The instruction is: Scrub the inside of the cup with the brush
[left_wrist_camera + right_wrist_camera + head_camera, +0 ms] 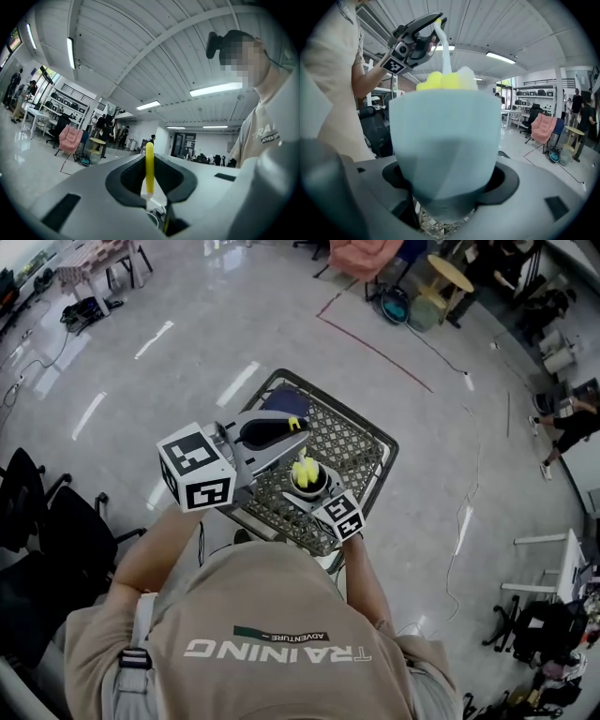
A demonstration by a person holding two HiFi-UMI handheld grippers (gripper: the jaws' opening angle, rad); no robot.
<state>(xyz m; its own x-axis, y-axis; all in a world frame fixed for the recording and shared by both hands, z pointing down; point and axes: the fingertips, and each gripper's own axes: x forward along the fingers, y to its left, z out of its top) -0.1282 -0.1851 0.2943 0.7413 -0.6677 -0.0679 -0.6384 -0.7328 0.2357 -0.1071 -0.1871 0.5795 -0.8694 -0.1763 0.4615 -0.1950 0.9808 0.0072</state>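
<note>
A pale blue cup [446,140] fills the right gripper view, upright, with my right gripper [447,187] shut on its lower body. In the head view the cup [308,486] sits just beyond my right gripper [323,501], above the mesh table. A brush with a yellow and white head [446,79] pokes out of the cup's mouth; its head [305,471] shows inside the rim. My left gripper [292,427] is shut on the brush's thin handle [149,168], above and left of the cup. The left gripper [425,29] hangs over the cup, holding the white stem [445,51].
A small metal mesh table [361,451] stands under both grippers on a shiny grey floor. Black office chairs [47,521] are at the left. A pink armchair [543,127], tables and several people are far across the room.
</note>
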